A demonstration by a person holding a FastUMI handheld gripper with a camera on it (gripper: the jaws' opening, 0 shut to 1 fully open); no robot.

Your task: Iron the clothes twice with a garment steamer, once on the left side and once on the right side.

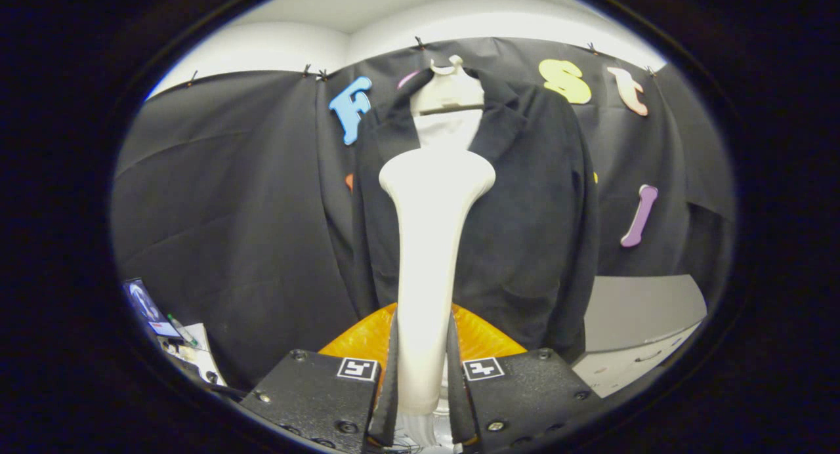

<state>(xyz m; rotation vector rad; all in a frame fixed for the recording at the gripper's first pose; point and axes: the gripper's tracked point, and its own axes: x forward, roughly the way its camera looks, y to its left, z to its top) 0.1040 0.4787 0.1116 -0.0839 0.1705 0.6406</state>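
At the left, a small screen and some papers sat low against the booth wall, clear of your work; at centre, your gripper had both fingers clamped on the handle of the white garment steamer, its broad head raised in front of the dark jacket hanging on a pale hanger. An orange object showed just behind the fingers; a grey cabinet stood at the right. The head looked level with the chest, near the lapels and about centred, so the pass probably called for you to shift it onto one front panel, keep it square to the cloth and draw it steadily down, holding the handle firm so it could not twist
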